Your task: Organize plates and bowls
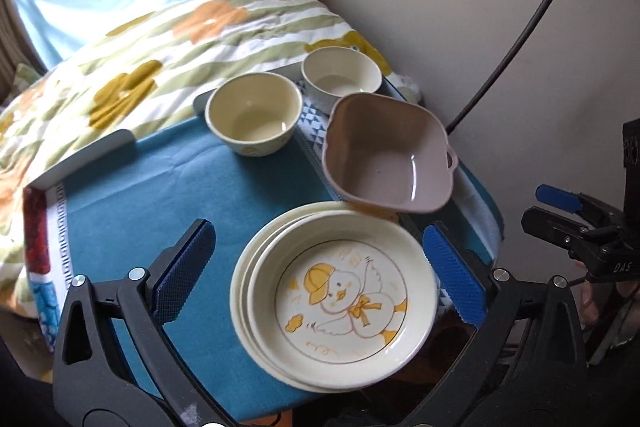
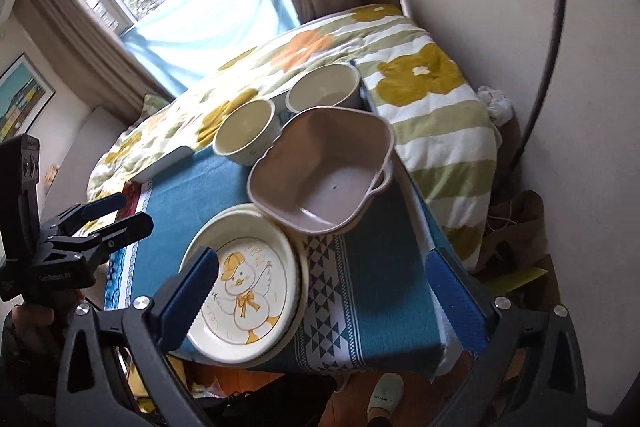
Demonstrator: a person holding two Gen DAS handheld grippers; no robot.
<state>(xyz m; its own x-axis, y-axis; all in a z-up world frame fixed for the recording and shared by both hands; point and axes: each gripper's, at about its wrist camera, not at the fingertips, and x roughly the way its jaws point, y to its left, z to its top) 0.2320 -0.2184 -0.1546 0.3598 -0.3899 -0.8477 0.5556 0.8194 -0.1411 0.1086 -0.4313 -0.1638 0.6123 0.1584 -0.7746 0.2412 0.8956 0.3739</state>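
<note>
Two stacked cream ceramic plates, the top one with a yellow duck drawing [image 1: 340, 295], sit at the near edge of a teal-clothed surface [image 1: 160, 195]. Behind them: a taupe square bowl [image 1: 386, 155], then two cream round bowls [image 1: 254, 113] at the far edge. Left gripper [image 1: 320, 275] and right gripper [image 2: 320, 291] are both released, holding nothing.
</note>
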